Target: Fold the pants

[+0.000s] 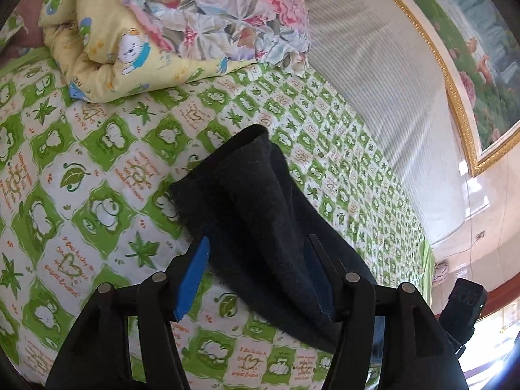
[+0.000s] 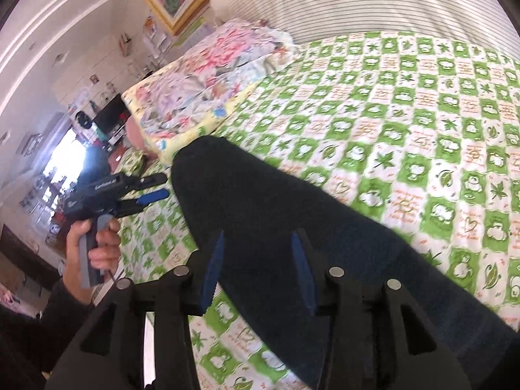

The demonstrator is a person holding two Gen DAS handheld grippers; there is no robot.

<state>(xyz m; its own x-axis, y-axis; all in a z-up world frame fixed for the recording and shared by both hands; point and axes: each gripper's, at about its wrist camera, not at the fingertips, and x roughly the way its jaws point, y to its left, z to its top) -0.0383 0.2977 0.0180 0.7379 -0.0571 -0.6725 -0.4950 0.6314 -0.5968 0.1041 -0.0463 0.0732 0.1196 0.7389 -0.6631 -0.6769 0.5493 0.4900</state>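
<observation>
- One pair of dark pants (image 1: 260, 214) lies on the green-checked bedsheet (image 1: 97, 169).
- Two tongs: left gripper (image 1: 256, 253) and right gripper (image 2: 260, 253), both spread wide, fabric between fingers, unclamped.
- Two folded quilts (image 1: 156, 32) at 11 o'clock.

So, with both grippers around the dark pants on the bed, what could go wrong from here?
1. Both the left gripper and the right gripper look open, with the dark pants only between their fingers, so the cloth may slip out when lifted.
2. The pants look bunched, not flat, on the green patterned bedsheet, so a fold now may come out uneven.
</observation>
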